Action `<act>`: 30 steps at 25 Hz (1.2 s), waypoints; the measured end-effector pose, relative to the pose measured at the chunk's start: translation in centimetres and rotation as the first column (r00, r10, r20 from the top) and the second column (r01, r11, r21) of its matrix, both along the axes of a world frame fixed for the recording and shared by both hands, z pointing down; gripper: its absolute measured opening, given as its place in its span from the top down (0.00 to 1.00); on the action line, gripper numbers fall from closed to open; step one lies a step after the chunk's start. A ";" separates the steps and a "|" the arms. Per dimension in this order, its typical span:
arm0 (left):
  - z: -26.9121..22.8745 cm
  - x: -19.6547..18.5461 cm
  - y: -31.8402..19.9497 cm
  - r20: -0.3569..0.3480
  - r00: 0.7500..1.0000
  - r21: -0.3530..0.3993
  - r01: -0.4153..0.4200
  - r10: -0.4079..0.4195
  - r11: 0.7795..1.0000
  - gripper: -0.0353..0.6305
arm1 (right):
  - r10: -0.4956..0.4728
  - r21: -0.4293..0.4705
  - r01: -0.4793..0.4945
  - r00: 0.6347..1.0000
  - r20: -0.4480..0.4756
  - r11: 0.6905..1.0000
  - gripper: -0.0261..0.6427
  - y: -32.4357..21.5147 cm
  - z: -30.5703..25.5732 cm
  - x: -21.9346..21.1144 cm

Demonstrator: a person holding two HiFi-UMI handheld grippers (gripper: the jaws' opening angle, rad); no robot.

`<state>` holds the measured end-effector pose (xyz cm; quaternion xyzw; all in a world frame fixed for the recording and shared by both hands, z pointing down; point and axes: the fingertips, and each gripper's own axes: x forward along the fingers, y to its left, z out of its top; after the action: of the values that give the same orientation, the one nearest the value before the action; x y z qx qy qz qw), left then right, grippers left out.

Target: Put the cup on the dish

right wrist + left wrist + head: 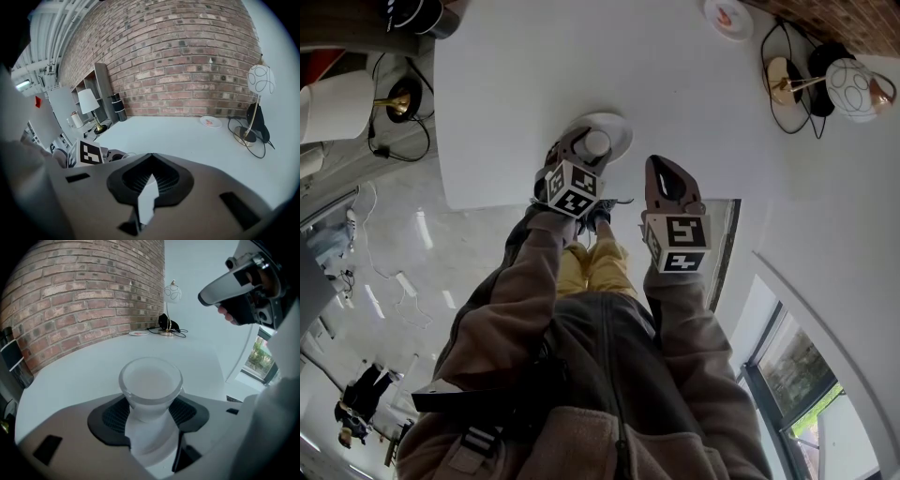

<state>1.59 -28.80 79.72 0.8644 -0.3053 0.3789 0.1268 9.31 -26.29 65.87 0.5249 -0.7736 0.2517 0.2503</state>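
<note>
My left gripper (581,152) is shut on a frosted white cup (150,385), which stands upright between the dark pads (112,414). In the head view the cup (596,142) is over a white dish (617,129) near the table's edge; whether it touches the dish I cannot tell. The right gripper (663,173) hangs beside it, to the right and apart from the dish. Its jaws are shut with nothing between them (149,182). It also shows at the upper right of the left gripper view (234,284).
The white table (516,84) has a small plate with a red mark (728,17) at its far side. Next to that plate stand a globe lamp (853,89) and black cables (797,56). A brick wall (187,61) backs the table. A shaded lamp (88,101) stands off to the side.
</note>
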 end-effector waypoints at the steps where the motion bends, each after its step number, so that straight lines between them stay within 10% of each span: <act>1: 0.1 0.0 0.0 0.004 1.000 -0.006 -0.004 0.004 1.000 0.56 | 0.000 0.002 0.000 1.000 -0.001 1.000 0.96 0.0 -0.1 0.1; 18: -4.3 -4.7 4.7 0.055 0.995 -0.050 0.088 -0.085 0.995 0.57 | 0.011 0.061 -0.011 1.000 0.013 0.998 0.96 0.5 -3.2 0.8; 30: -21.6 -7.4 -0.5 -0.126 0.960 0.239 0.274 -0.250 0.932 0.79 | 0.011 0.306 -0.018 1.000 0.027 0.952 0.96 -1.8 -15.8 0.2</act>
<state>-5.76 -29.28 58.13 0.8417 -0.4577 0.2754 0.0786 9.54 -28.12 50.08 0.5598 -0.8025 0.1372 0.1543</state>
